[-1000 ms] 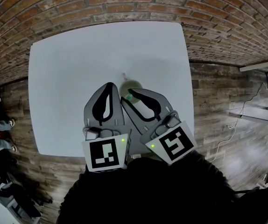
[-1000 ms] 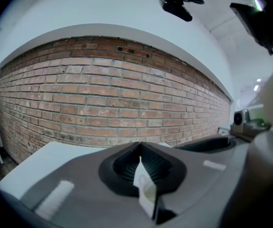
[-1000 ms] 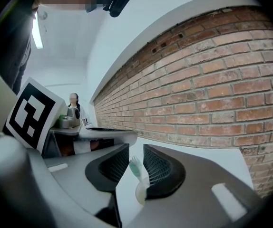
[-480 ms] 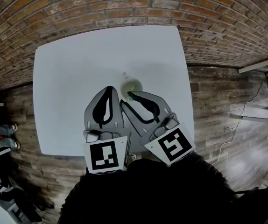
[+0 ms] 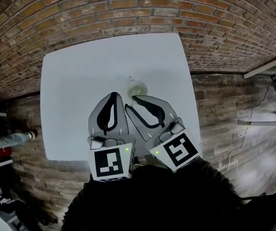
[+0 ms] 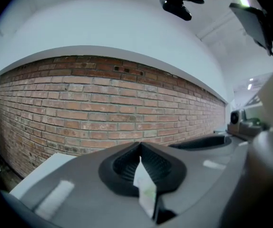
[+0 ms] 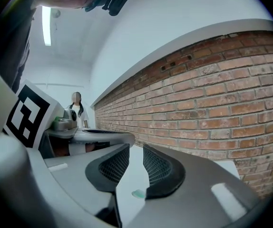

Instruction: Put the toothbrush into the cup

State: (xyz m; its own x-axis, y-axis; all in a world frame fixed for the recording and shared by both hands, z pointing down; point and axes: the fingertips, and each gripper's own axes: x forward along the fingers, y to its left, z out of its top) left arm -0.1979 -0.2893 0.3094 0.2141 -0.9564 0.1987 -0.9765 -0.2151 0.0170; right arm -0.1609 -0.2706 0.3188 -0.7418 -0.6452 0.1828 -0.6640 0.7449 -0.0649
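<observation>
Looks all but done: the toothbrush (image 5: 130,79) stands in the cup (image 5: 138,88) just ahead of the right gripper (image 5: 134,99), jaws slightly apart and empty, while the left gripper (image 5: 113,95) beside it is pinched closed on nothing (only backing away left, I'd say).

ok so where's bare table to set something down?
Bare: the whole left part of the table, the far strip between the cup and the far edge, and the right strip beside the cup. Crowded: near middle, where the left hand-held gripper and right hand-held gripper sit by the cup.
</observation>
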